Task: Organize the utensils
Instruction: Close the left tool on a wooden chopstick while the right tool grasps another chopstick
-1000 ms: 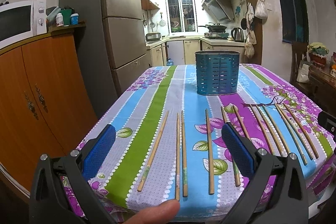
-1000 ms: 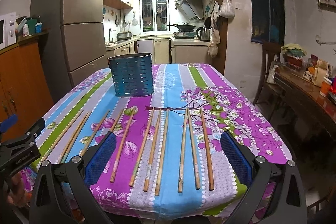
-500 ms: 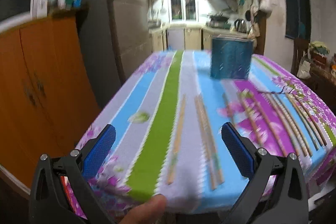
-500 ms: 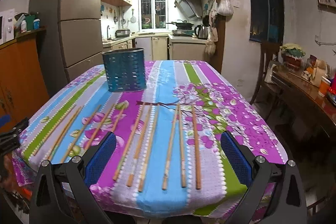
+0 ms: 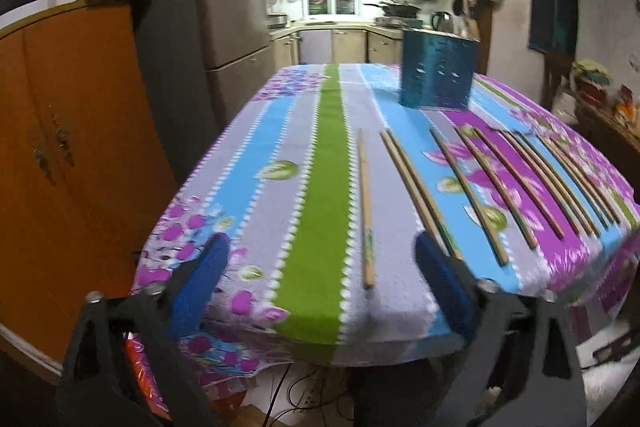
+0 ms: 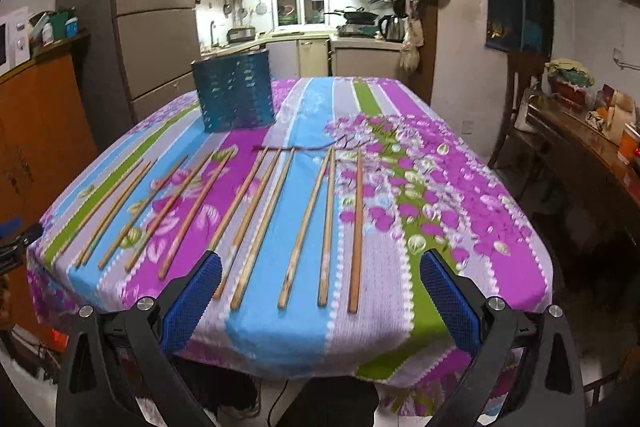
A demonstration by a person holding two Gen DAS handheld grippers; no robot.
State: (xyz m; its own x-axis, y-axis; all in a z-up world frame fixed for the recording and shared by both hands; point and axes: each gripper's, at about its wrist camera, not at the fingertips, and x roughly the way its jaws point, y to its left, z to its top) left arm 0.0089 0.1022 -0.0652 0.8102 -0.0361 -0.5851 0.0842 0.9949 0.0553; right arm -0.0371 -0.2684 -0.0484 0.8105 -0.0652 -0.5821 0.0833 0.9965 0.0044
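Several wooden chopsticks lie side by side across the near half of the table, pointing away from me. The leftmost chopstick (image 5: 366, 211) lies alone on the grey stripe, straight ahead of my left gripper (image 5: 322, 267). That gripper hangs just off the table's near edge; its jaws are closing, with nothing between the blue pads. A blue perforated utensil holder (image 5: 438, 75) (image 6: 234, 91) stands upright further back. My right gripper (image 6: 320, 279) is open before the right-hand chopsticks (image 6: 328, 227), empty.
A floral striped tablecloth (image 6: 460, 211) covers the table. An orange cabinet (image 5: 68, 131) and a tall fridge (image 5: 228, 19) stand to the left. A dark wooden sideboard (image 6: 580, 155) with clutter lines the right wall. Cables lie on the floor under the table.
Both grippers have sunk and pulled back toward the table's near edge. The left one has shifted left, and its pads now stand a little closer together.
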